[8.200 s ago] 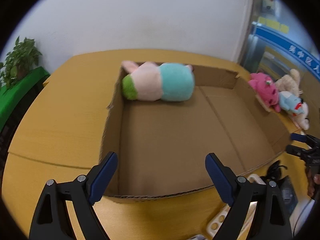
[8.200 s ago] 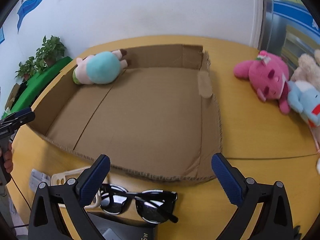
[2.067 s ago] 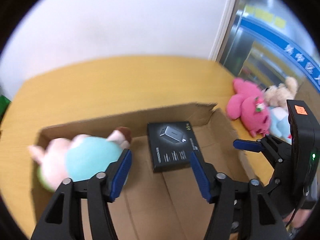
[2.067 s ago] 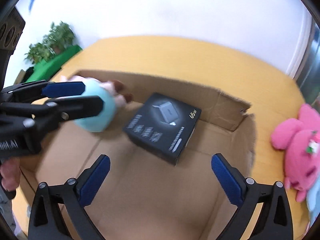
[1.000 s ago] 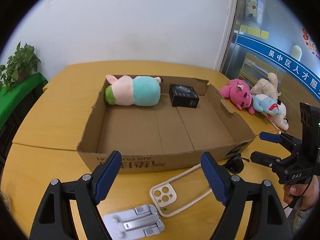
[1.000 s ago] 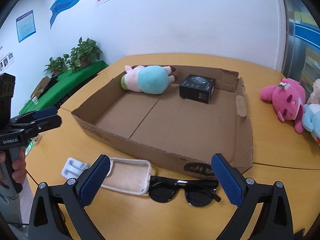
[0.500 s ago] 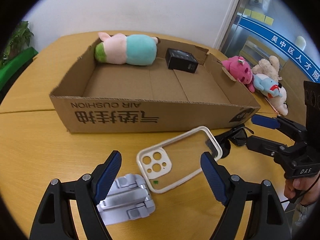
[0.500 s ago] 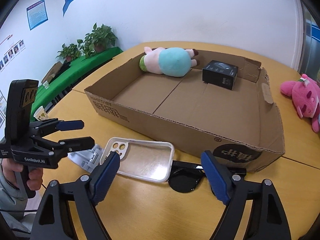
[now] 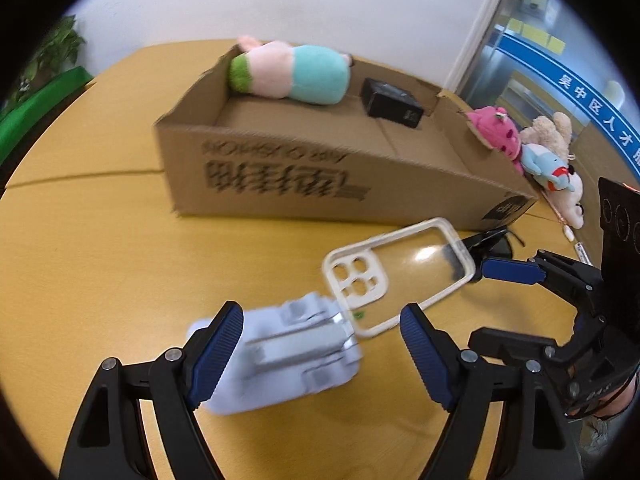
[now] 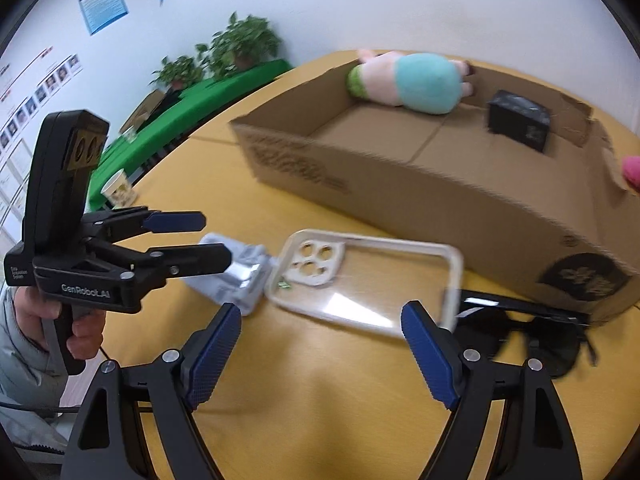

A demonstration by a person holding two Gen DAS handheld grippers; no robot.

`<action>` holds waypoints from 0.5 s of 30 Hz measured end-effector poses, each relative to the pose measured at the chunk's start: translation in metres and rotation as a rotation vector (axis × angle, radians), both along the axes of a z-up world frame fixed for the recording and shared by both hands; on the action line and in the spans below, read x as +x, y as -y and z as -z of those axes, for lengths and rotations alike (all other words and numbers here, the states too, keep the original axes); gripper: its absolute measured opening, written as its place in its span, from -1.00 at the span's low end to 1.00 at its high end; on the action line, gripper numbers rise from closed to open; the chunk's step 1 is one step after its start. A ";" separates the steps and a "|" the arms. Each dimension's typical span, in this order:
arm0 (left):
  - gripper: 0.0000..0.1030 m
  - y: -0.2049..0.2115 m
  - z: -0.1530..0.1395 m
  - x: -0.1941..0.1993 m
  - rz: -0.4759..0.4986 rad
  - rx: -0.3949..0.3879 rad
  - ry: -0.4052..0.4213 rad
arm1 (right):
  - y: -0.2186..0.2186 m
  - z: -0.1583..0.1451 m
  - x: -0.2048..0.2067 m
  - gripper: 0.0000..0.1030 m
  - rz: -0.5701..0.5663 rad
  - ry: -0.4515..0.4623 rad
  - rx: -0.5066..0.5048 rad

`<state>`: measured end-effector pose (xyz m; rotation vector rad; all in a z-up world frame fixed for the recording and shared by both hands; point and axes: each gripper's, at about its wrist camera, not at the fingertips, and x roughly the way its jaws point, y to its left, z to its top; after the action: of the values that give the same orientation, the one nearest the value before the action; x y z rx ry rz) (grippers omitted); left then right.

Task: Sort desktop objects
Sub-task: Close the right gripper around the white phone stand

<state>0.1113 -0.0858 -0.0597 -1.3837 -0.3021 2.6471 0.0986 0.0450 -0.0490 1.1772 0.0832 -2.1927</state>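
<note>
A grey folding phone stand (image 9: 284, 350) lies on the yellow table, between the open fingers of my left gripper (image 9: 322, 354). A clear phone case (image 9: 398, 270) with a cream rim lies just beyond it, touching it. In the right wrist view the case (image 10: 364, 280) lies just ahead of my open right gripper (image 10: 322, 356), with black sunglasses (image 10: 532, 338) to its right and the stand (image 10: 236, 274) to its left. The cardboard box (image 9: 304, 176) holds a pink and teal plush (image 9: 292, 72) and a black box (image 9: 392, 104).
Pink, beige and blue plush toys (image 9: 532, 148) lie on the table right of the cardboard box. A paper cup (image 10: 118, 192) stands at the table's left edge, with green-covered tables and potted plants (image 10: 240, 42) beyond. My left gripper (image 10: 176, 236) shows in the right wrist view.
Both grippers have dropped lower and closer to the table. The left now straddles the phone stand; the right has closed in on the phone case. Nothing has been gripped.
</note>
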 end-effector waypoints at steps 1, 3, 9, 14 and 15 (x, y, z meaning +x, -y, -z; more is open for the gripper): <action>0.56 0.005 0.002 0.003 -0.011 -0.001 0.008 | 0.011 0.004 0.002 0.59 -0.023 0.010 -0.001; 0.56 0.017 0.009 0.011 -0.043 0.007 0.023 | 0.030 0.012 0.005 0.59 -0.064 0.029 -0.003; 0.56 0.042 0.023 0.024 -0.104 0.027 0.056 | 0.071 0.036 0.006 0.56 -0.122 0.116 -0.054; 0.30 0.054 0.039 0.019 -0.123 0.072 0.096 | 0.087 0.048 0.001 0.22 -0.099 0.122 -0.045; 0.30 0.055 0.038 0.020 -0.124 0.066 0.079 | 0.089 0.050 0.000 0.14 -0.092 0.124 -0.038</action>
<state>0.1314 -0.1412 -0.0975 -1.4966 -0.4955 2.6566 0.0982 -0.0442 -0.0991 1.2600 0.0421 -2.0285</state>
